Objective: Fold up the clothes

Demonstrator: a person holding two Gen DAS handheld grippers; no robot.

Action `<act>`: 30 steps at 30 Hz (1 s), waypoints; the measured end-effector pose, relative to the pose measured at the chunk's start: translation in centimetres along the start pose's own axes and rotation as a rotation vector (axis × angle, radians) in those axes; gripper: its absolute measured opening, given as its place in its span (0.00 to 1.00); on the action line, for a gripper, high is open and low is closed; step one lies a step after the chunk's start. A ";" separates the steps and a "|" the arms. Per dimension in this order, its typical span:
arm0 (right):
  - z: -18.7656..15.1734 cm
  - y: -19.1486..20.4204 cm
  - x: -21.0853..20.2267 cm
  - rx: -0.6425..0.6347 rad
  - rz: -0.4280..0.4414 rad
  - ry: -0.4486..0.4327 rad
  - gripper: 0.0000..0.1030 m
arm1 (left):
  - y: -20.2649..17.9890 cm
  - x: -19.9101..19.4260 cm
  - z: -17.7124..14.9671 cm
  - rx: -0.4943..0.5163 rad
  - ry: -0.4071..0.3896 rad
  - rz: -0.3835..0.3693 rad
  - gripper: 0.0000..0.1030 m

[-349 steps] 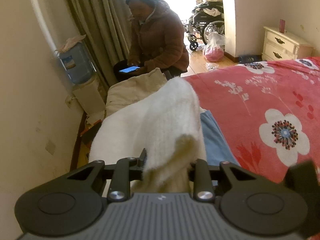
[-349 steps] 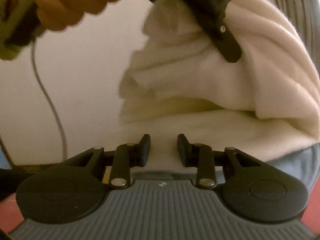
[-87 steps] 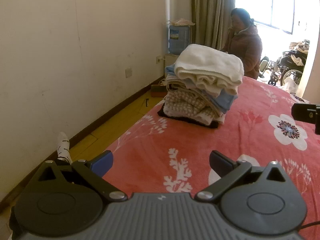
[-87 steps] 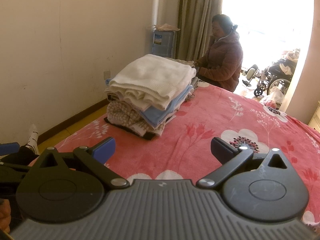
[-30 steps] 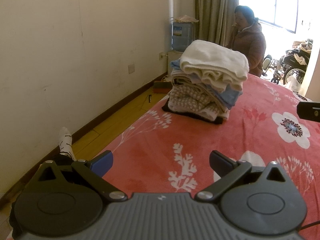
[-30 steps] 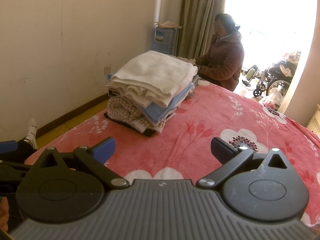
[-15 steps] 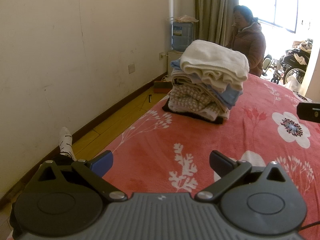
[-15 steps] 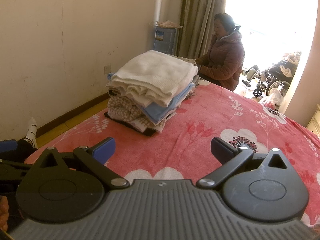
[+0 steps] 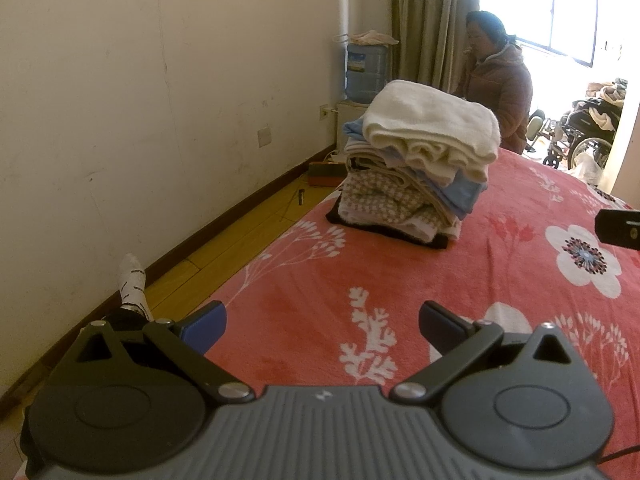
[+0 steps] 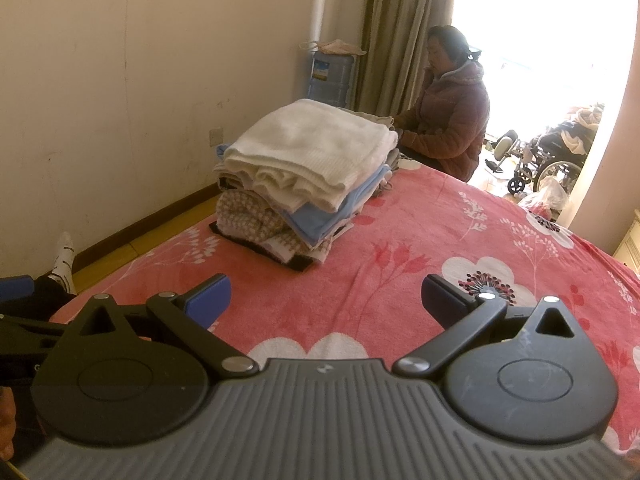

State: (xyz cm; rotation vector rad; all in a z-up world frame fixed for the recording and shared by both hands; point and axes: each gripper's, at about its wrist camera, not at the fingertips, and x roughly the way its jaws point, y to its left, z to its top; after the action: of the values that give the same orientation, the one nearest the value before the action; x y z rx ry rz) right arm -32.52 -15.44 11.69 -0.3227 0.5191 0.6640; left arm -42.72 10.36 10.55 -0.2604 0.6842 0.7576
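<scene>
Folded clothes (image 9: 416, 168) stacked on bed (image 9: 500, 280) | both claws open, empty

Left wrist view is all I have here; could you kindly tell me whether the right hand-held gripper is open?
Observer: Yes, the right hand-held gripper is open, with only the red blanket showing between its fingers.
Operator: Thank you. Is anything hidden behind the top of the stack?
Observer: A beige folded piece lies just behind the white garment, toward the seated person.
Operator: And past the bed's right side?
Observer: The edge of a cream cabinet stands there.
</scene>
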 end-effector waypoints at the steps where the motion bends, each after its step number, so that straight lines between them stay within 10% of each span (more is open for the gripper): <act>1: 0.0 0.0 0.0 0.000 0.000 0.000 0.99 | 0.0 0.0 0.0 0.000 0.000 0.000 1.00; 30: 0.0 0.3 0.1 -0.005 0.000 0.002 0.99 | 0.0 0.1 -0.3 0.002 0.009 -0.002 1.00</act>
State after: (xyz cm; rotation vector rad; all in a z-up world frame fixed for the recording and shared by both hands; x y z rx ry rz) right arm -32.69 -15.18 11.61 -0.3279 0.5192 0.6648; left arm -42.85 10.30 10.21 -0.2627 0.6932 0.7546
